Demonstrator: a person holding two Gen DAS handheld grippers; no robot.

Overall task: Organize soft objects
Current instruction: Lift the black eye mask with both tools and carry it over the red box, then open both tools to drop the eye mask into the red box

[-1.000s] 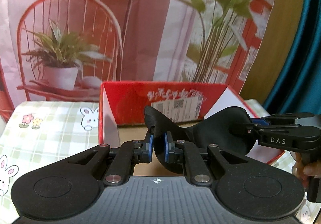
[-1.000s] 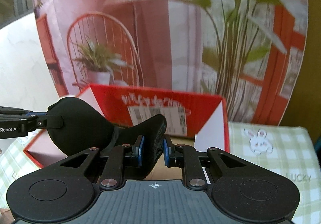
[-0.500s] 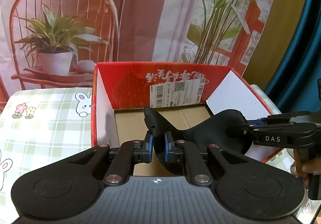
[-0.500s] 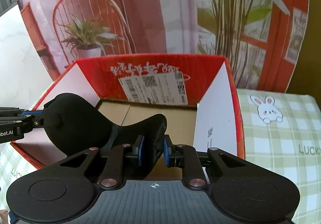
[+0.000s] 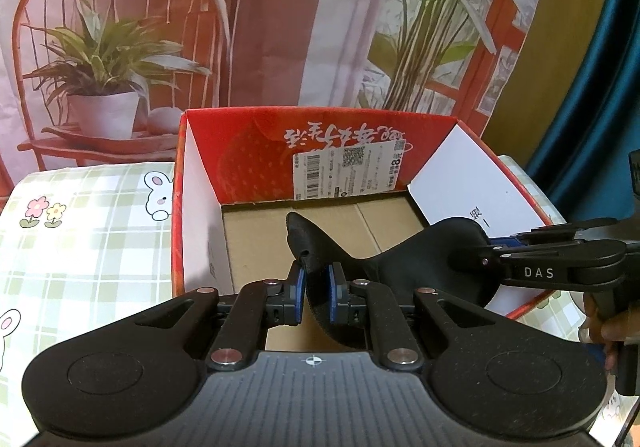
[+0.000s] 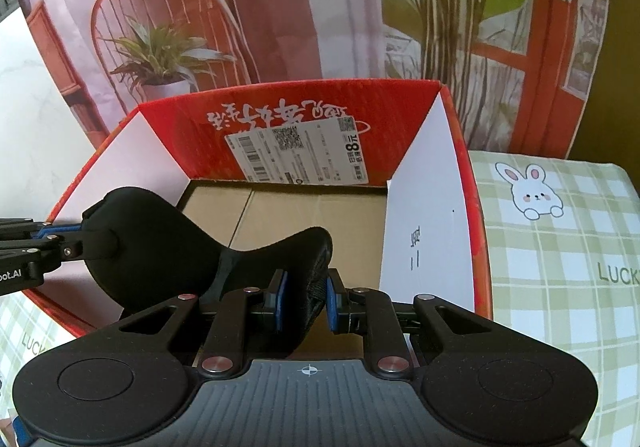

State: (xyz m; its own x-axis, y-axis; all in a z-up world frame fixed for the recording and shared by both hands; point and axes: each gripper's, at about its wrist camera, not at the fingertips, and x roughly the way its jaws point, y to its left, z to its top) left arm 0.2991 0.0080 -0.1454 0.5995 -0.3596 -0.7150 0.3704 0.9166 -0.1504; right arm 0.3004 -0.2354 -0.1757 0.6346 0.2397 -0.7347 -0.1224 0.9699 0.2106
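I have a black sleep mask (image 5: 404, 267) strung between both tongs, hanging over the open red cardboard box (image 5: 256, 151).

In the left wrist view, my left tongs (image 5: 316, 297) sit at lower centre, nearly closed, the blue pads (image 5: 298, 293) pinching one end of the mask, whose lobe rises just above them. The mask sags to the right of the frame, where my right tongs (image 5: 486, 245) clamp its other lobe from the side.

In the right wrist view, my right tongs (image 6: 304, 303) at lower centre are drawn in on the mask's folded end and strap. The mask runs to the left of the frame, where the left tongs (image 6: 78, 237) grip its far lobe above the box's left wall.

The box stands on a table under a green checked cloth (image 6: 560, 247) with rabbit prints.
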